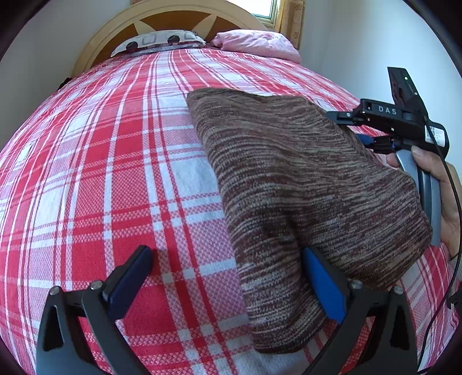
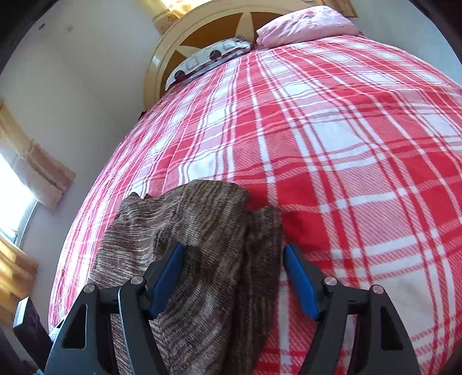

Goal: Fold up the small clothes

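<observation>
Lying folded on the plaid bedspread (image 1: 115, 178), the brown knit garment (image 1: 303, 202) looks soft, light and floppy; a hemmed edge seems the best hold. Left gripper (image 1: 231, 285) angles down, jaws wide, one pad at the cloth. Right gripper (image 2: 234, 282) straddles a fold, jaws wide, not clamped.

A red, pink and white plaid bedspread (image 1: 115, 178) fills most of both views. At the top, a cream and brown arched wooden headboard (image 1: 173, 17) backs a grey patterned pillow (image 1: 157, 41) and a pink pillow (image 1: 260, 43). Yellowish curtains (image 2: 37, 170) hang at the left edge of the right wrist view.
</observation>
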A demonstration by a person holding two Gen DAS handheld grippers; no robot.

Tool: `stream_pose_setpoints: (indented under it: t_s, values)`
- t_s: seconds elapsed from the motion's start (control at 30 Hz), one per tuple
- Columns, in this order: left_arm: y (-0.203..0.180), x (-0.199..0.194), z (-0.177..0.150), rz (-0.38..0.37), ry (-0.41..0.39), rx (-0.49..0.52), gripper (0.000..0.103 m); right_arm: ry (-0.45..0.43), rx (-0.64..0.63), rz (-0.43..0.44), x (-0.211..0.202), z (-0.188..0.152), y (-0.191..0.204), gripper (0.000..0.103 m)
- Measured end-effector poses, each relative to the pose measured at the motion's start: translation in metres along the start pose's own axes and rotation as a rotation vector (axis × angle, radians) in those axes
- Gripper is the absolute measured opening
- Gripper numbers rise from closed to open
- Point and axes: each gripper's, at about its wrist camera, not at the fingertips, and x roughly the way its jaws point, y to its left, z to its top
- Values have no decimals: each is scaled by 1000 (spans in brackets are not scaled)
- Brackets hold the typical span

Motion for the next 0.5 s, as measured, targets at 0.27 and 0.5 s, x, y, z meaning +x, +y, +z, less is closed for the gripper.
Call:
stream_pose_setpoints:
  t_s: [0.27,0.5]
  values:
    - [-4,5,5,12,10,16,103,-21,-18,-5,5,-5,0,66]
    - [-5,5,7,1,0,13,103,-26,-24,55,3,-9,-2,32]
